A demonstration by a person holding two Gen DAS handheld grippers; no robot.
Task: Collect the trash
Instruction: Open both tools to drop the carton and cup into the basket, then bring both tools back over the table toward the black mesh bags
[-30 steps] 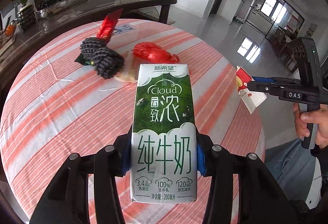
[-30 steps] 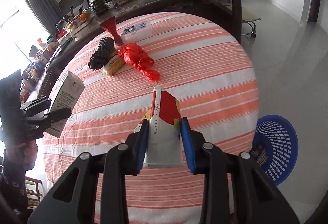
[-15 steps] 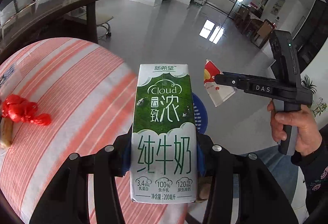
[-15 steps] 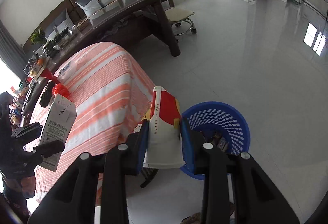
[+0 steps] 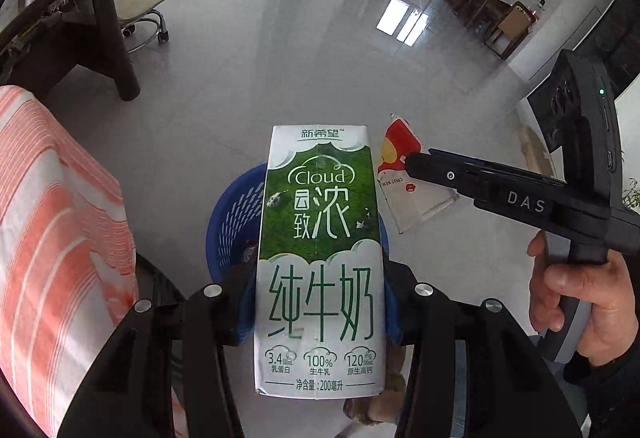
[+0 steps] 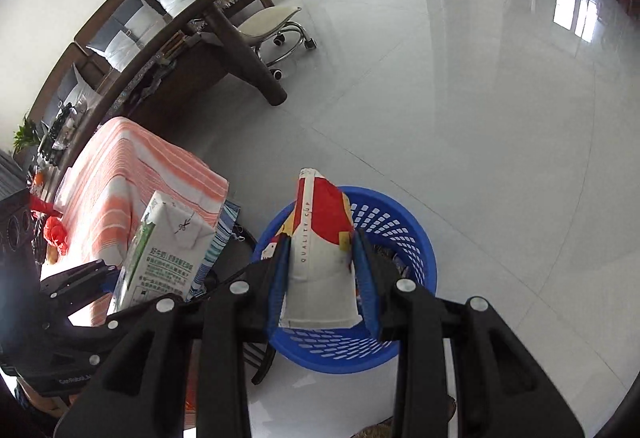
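Floor [image 6: 460, 109] of glossy grey tile fills both views. Striped orange tablecloth [image 6: 132, 181] drapes the table at left. Below both tongs stands the blue basket [image 6: 404, 226]. Left gripper [image 5: 316, 302] is clamped on the upright green milk carton [image 5: 318, 238]. Right gripper [image 6: 322, 270] pinches the flattened red and white paper cup [image 6: 320, 238] above the basket.

Milk carton [image 5: 318, 258]: coated printed paperboard, slight sheen. Flattened paper cup [image 6: 322, 250]: creased, matt. Laundry-style basket [image 6: 404, 234]: blue perforated plastic, glossy. Tablecloth [image 6: 132, 181]: striped woven cloth, matt. Floor [image 6: 460, 97]: polished tile, mirror-glossy. Gripper fingers [image 6: 420, 318]: matt black plastic, metal screws.
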